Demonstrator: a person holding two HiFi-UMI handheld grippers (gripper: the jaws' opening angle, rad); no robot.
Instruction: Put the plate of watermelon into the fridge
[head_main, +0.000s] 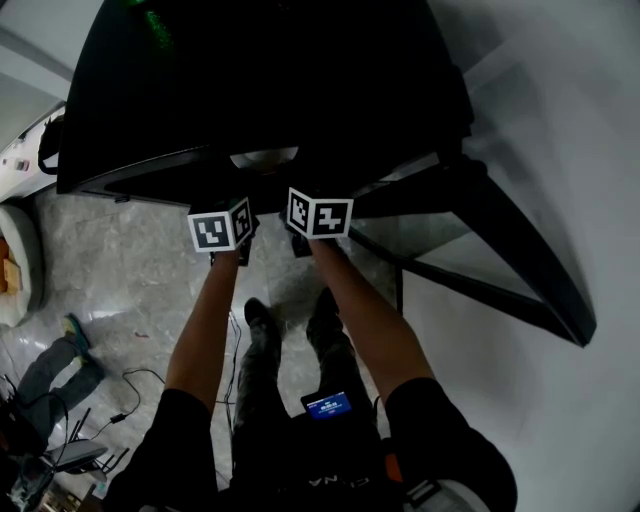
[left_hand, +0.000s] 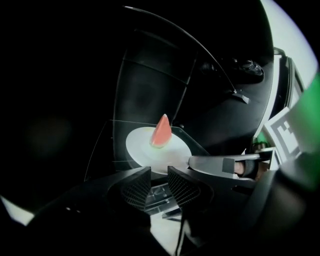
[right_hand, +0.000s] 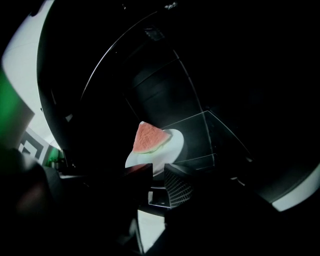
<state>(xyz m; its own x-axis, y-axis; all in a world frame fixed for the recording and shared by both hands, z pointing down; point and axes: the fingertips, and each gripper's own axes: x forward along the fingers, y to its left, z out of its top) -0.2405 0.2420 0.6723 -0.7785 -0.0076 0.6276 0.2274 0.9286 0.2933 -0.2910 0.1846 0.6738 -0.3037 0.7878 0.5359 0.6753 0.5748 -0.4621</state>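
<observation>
White against the dark, the plate (left_hand: 142, 150) rests on a glass shelf (left_hand: 100, 150) inside the fridge (head_main: 260, 80), with its watermelon (left_hand: 161, 132) wedge standing near the centre. We read the left gripper (left_hand: 159, 174) as free: its jaws gape wide with nothing between them, and the plate lies just beyond at twelve o'clock. In the left gripper view, the right gripper (right_hand: 158, 172) meets the rim at about four o'clock. It seems to pinch the rim, though the gloom leaves us unsure. We judge that one grip steadies the plate while it settles.
</observation>
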